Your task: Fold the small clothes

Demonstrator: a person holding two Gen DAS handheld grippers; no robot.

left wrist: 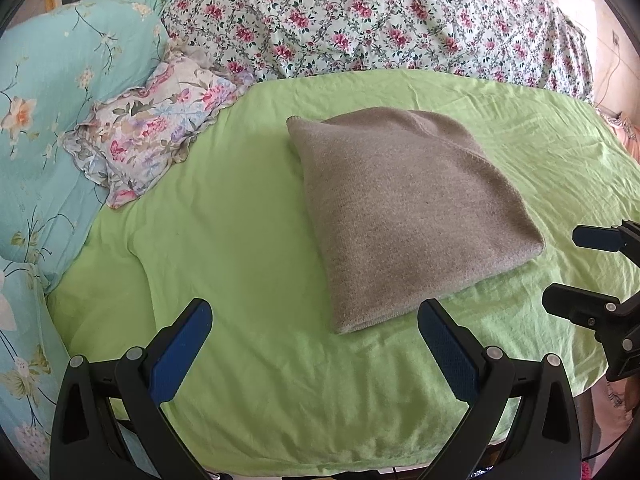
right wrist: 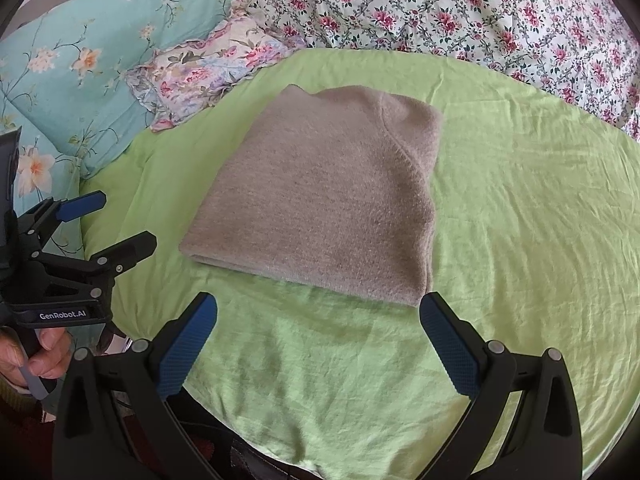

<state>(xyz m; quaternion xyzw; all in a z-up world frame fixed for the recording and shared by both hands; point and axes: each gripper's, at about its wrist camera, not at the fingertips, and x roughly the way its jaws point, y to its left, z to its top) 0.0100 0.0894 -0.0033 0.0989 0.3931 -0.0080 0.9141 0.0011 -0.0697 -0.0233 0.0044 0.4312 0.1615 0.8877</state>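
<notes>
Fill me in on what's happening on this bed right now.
A person is folding small clothes with a handheld gripper in each hand. A grey knit garment lies folded into a compact rectangle on the green sheet. The left gripper and right gripper are both open, hold nothing, and sit at the near edge, apart from the garment. Floral pillows and a flowered quilt lie behind it.

1. A bed is carrying everything, and a wrinkled lime-green sheet [left wrist: 248,208] is covering its top.
2. A folded grey knit sweater [left wrist: 400,208] is lying flat on the sheet, near the middle.
3. A small frilled floral pillow [left wrist: 152,136] is resting on the sheet's far left edge.
4. A turquoise floral quilt [left wrist: 52,92] is bunching beside the pillow.
5. A white quilt with pink flowers [left wrist: 360,16] is lying along the far side.
</notes>
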